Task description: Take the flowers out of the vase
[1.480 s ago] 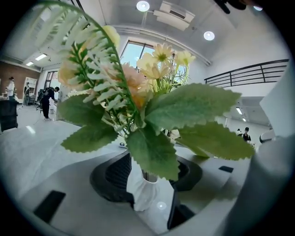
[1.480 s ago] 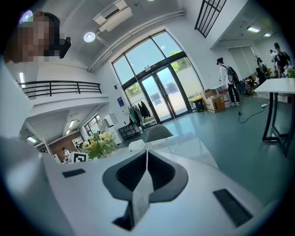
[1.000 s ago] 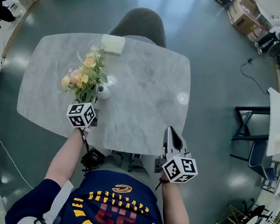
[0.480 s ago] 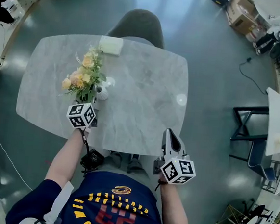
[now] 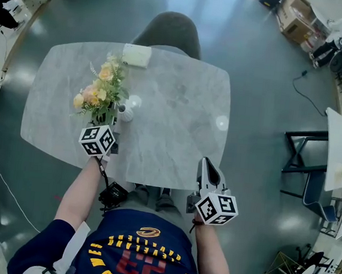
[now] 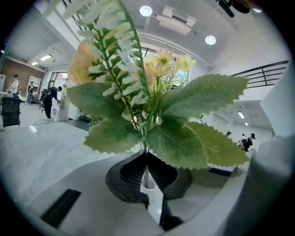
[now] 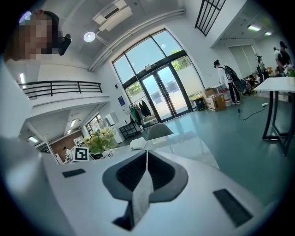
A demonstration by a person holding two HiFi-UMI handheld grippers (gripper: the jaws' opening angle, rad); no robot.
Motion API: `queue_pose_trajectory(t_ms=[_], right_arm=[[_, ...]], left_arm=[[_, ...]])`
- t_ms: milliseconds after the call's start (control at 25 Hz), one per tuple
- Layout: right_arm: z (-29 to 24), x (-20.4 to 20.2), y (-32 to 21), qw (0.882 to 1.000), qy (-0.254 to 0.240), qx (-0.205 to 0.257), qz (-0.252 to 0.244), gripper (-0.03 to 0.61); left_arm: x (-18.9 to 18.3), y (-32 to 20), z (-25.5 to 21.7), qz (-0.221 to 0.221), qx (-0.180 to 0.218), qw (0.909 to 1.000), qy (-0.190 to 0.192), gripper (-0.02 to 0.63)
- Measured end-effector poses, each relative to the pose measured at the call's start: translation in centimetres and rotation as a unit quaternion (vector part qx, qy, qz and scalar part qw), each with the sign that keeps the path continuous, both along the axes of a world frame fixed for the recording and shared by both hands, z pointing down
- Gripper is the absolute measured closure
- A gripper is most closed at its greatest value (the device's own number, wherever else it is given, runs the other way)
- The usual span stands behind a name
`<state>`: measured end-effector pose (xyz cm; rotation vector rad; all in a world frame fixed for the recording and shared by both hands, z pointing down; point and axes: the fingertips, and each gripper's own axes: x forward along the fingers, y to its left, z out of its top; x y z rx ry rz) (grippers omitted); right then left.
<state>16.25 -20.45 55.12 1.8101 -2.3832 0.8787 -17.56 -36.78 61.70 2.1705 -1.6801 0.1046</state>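
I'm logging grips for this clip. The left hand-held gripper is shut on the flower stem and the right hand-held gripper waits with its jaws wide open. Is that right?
Not quite: the right hand-held gripper has its jaws together with nothing between them, as the right gripper view shows. The left hand-held gripper has indeed just closed on the flower stem.

I see a grey marble table; a small white vase stands on it around 9 o'clock of centre, a pale folded cloth lies at the 11 o'clock far edge.
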Motion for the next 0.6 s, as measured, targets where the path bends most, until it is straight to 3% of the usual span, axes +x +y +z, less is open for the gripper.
queue_pose_trajectory(t_ms=[600], right_arm=[[-0.9,-1.0,0.2,1.000,0.004,0.007,-0.013,0.563]], left_arm=[[-1.1,1.1,-4.7,-0.008,0.039,0.9988,0.030,0.598]])
